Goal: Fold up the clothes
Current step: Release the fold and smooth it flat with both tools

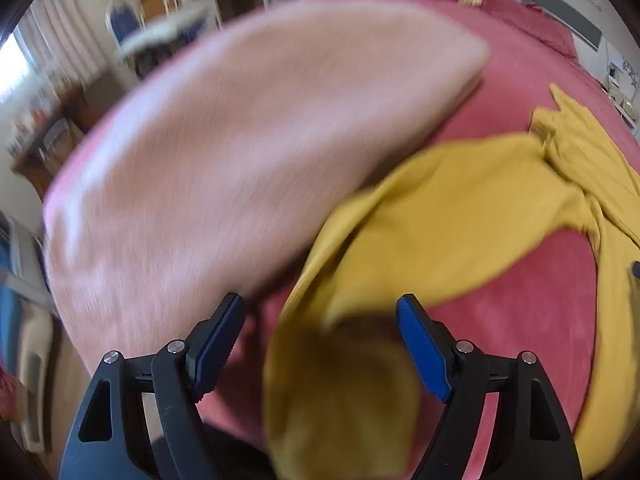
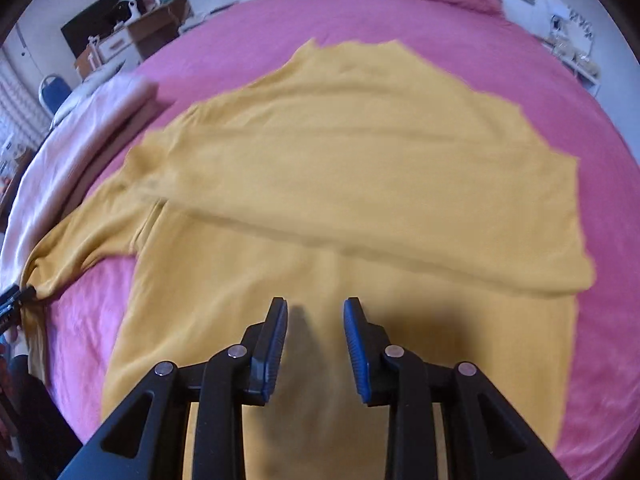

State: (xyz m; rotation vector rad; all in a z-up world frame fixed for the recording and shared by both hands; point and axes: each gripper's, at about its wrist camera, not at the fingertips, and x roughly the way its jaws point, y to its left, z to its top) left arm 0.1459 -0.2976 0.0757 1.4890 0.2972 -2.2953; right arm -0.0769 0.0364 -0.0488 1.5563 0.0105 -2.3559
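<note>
1. far left: a pale pink folded blanket (image 2: 76, 132) sits along the bed's edge, touching the yellow top's left sleeve (image 2: 80, 236); looks parked there to keep the middle free for folding
2. left hand-held gripper (image 1: 320, 344): jaws spread wide with the sleeve's cuff end (image 1: 340, 392) bunched between them; the pads aren't pressing the cloth as far as I can see, so it's either about to pinch or just let go; the view is blurry with motion
3. middle: the yellow top (image 2: 360, 168) lies spread on the pink bed (image 2: 400, 20), with a crease across its body where one layer laps another, so I'd guess it's partly folded
4. right hand-held gripper (image 2: 316, 344): jaws partly apart and holding nothing, hovering over the top's near part
</note>
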